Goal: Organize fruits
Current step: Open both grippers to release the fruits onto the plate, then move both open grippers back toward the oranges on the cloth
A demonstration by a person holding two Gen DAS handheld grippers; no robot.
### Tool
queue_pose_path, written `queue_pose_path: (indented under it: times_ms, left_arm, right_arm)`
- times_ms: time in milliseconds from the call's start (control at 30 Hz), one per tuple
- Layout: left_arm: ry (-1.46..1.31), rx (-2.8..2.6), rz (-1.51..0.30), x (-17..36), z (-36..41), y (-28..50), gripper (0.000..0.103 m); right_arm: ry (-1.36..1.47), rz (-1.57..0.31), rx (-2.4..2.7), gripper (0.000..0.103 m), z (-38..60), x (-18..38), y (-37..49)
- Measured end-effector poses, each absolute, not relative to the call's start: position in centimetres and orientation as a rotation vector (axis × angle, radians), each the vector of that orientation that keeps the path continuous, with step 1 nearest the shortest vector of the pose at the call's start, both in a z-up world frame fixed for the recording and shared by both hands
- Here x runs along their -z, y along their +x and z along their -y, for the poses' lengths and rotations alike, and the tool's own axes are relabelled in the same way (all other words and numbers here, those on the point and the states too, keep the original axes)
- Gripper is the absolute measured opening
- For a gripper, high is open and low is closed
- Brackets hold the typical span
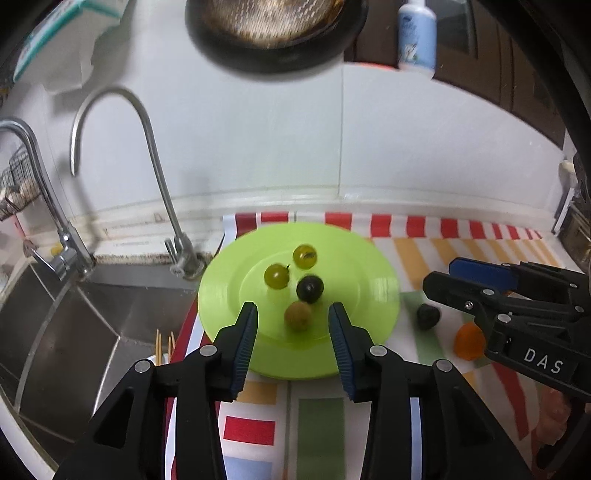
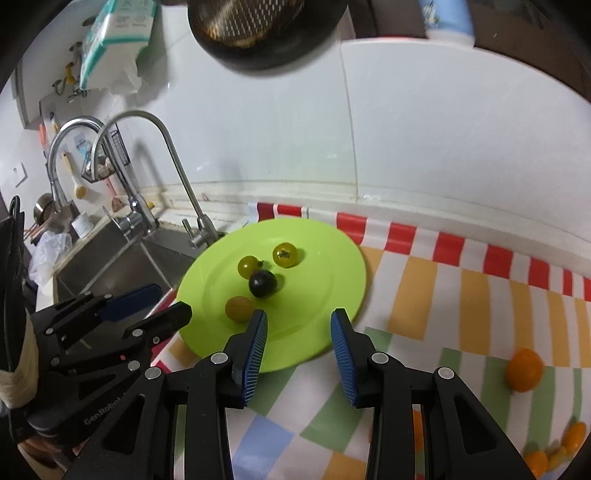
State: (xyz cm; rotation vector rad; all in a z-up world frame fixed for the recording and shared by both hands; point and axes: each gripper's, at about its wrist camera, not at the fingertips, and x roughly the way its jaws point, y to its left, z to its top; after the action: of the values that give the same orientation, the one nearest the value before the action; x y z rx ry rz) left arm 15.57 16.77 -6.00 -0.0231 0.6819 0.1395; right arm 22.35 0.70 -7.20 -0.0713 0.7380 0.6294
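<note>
My left claw (image 1: 293, 314) is wide open, holding nothing, hovering over the near edge of the green plate (image 1: 354, 258); my right claw (image 2: 298, 320) is just as wide and bare over the plate's near rim. On the plate I count four small fruits: two green ones (image 1: 276, 276) side by side, a dark one (image 1: 310, 288) just in front of them, and a brownish one (image 1: 297, 314) nearest me. Off the plate, another dark fruit (image 1: 428, 316) sits on the cloth, and an orange fruit (image 1: 468, 340) is half hidden behind the right claw's arm. From the right wrist a few more orange bits (image 2: 561, 445) are cut off at the frame edge, too blurred to name. Everything rests on a striped cloth (image 2: 461, 295) beside a steel sink (image 1: 74, 325) with two curved taps (image 1: 147, 147), white tiled wall behind, and a dark pan (image 1: 273, 33) up top, partly cropped
</note>
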Motion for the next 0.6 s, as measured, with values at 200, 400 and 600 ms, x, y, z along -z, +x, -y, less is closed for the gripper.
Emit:
queue_pose_path:
  times_ms: [200, 400, 600]
  left_arm:
    - [-0.019, -0.102, -0.648, 4.3, -15.0, 14.3, 0.049]
    - [-0.012, -0.053, -0.617, 2.9, -12.7, 13.0, 0.055]
    - [-0.004, -0.007, -0.596, 1.8, -10.7, 11.8, 0.06]
  right_arm:
    - [-0.06, -0.694, -0.603, 0.037, 1.5, 5.0, 20.6]
    - [-0.041, -0.655, -0.567, 0.045, 4.2, 3.3, 18.9]
    - [-0.025, -0.616, -0.523, 0.045, 6.7, 1.8, 17.2]
